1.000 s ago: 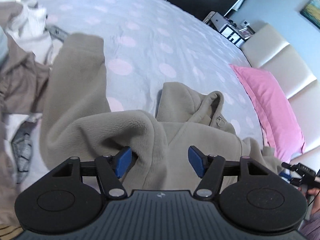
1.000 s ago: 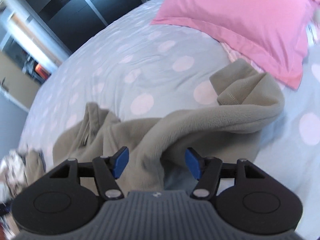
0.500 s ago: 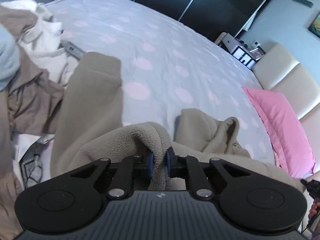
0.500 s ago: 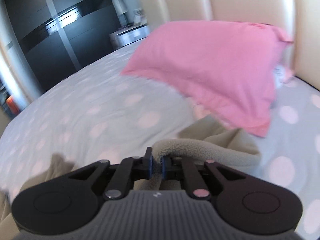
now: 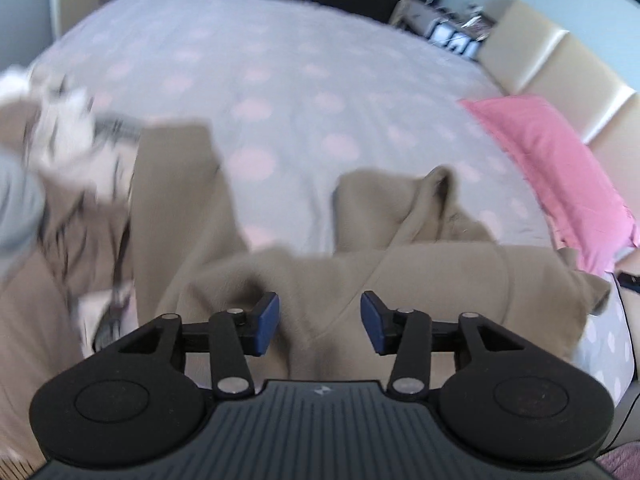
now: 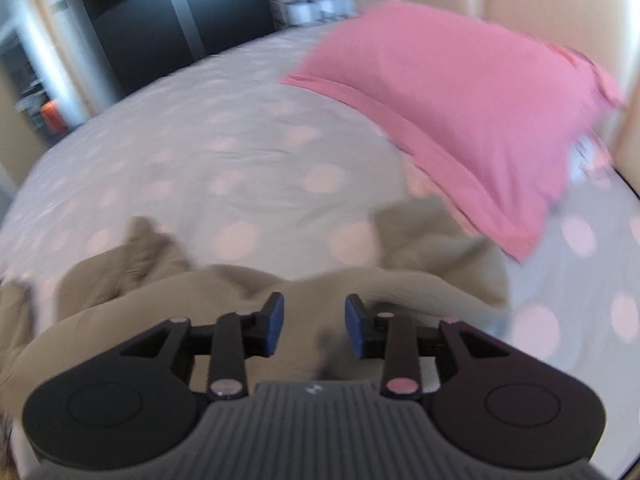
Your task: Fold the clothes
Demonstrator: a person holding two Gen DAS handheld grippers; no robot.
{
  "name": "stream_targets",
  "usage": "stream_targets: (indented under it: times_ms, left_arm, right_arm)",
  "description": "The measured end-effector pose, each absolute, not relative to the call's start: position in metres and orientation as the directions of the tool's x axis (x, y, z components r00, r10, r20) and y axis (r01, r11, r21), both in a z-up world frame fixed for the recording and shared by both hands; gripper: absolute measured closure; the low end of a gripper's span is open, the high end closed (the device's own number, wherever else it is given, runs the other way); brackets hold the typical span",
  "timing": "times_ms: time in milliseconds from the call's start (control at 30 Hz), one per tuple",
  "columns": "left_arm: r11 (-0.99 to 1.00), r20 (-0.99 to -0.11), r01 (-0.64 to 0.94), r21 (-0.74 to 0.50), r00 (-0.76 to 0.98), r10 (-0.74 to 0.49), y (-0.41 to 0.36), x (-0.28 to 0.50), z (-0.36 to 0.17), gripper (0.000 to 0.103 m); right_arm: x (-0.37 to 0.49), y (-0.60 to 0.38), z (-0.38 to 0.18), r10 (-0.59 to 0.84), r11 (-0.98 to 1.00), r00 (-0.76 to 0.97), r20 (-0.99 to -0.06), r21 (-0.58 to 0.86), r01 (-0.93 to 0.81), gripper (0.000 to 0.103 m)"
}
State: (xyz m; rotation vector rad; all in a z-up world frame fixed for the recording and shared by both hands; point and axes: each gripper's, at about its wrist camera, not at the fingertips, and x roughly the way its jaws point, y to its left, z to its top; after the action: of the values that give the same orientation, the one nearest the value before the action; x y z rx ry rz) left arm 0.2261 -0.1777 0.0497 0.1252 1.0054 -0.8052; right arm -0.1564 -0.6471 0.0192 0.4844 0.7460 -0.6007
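On the dotted grey bedspread, just short of the pink pillow, lies the beige fleece hoodie, spread crosswise with its hood bunched up toward the far side of the bed and one sleeve running away from the pillow toward a heap of other laundry. Its body looks laid out broad and roughly flat, which I take to be the start of a fold: a garment needs to be squared off before anything is turned in. The left gripper hangs over the hoodie's near edge, its blue pads apart and widening, with fleece showing in the gap below but nothing pinched; it grips no cloth. The right gripper sits over the end of the hoodie nearer the pillow, likewise letting go, its jaws spreading with the fabric lying loose beneath and between them. With both tools over the same near edge, one toward each end, it looks as though the person works the garment from both sides to keep it even. The other sleeve's cuff rests just beside the pillow's lower corner, possibly touching it; the blur makes that hard to settle. Beyond the pillow stands the padded cream headboard, and past the bed's far side a dark wardrobe closes off the room.
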Motion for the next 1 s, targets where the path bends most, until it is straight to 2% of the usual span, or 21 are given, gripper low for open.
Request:
stream_targets:
  times_ms: [100, 267, 567, 633, 733, 833, 867, 900, 933, 967, 1000]
  left_arm:
    - [0.694, -0.766, 0.664, -0.277, 0.284, -0.577, -0.203, 0.235, 0.056, 0.050]
    - [0.694, -0.789, 0.639, -0.332, 0.216, -0.576, -0.259, 0.268, 0.023, 0.050]
    - [0.696, -0.891, 0.658, -0.289, 0.082, -0.447, -0.343, 0.315, -0.075, 0.050]
    - [0.700, -0.908, 0.663, -0.265, 0.073, -0.413, -0.355, 0.323, -0.094, 0.050]
    - [0.708, -0.921, 0.664, -0.240, 0.076, -0.383, -0.364, 0.334, -0.116, 0.050]
    - [0.703, -0.912, 0.658, -0.270, 0.060, -0.407, -0.367, 0.338, -0.130, 0.051]
    - [0.696, -0.905, 0.661, -0.281, 0.057, -0.421, -0.368, 0.338, -0.132, 0.053]
    - [0.688, -0.899, 0.665, -0.292, 0.055, -0.435, -0.369, 0.337, -0.134, 0.067]
    - [0.678, -0.894, 0.674, -0.294, 0.057, -0.445, -0.370, 0.335, -0.134, 0.075]
    - [0.667, -0.889, 0.685, -0.293, 0.061, -0.453, -0.372, 0.332, -0.133, 0.082]
    - [0.657, -0.885, 0.695, -0.292, 0.064, -0.462, -0.374, 0.329, -0.132, 0.089]
  right_arm:
    - [-0.125, -0.628, 0.031, -0.255, 0.821, 0.652, -0.714, 0.197, 0.536, 0.053]
    - [-0.048, -0.619, 0.004, -0.150, 0.876, 0.671, -0.726, 0.218, 0.431, 0.052]
    - [0.079, -0.641, -0.077, -0.056, 0.889, 0.576, -0.816, 0.222, 0.401, 0.052]
    - [0.100, -0.647, -0.092, -0.054, 0.897, 0.542, -0.838, 0.198, 0.396, 0.049]
    - [0.123, -0.658, -0.113, -0.027, 0.897, 0.508, -0.861, 0.203, 0.392, 0.048]
    - [0.141, -0.664, -0.129, -0.032, 0.897, 0.489, -0.872, 0.191, 0.399, 0.047]
    - [0.144, -0.665, -0.134, -0.019, 0.895, 0.487, -0.873, 0.202, 0.398, 0.047]
    - [0.147, -0.665, -0.138, -0.006, 0.892, 0.486, -0.874, 0.215, 0.397, 0.047]
    - [0.150, -0.666, -0.143, 0.008, 0.889, 0.485, -0.874, 0.229, 0.397, 0.051]
    - [0.153, -0.667, -0.148, 0.022, 0.886, 0.485, -0.874, 0.242, 0.396, 0.056]
    - [0.155, -0.665, -0.150, 0.030, 0.886, 0.488, -0.873, 0.249, 0.391, 0.070]
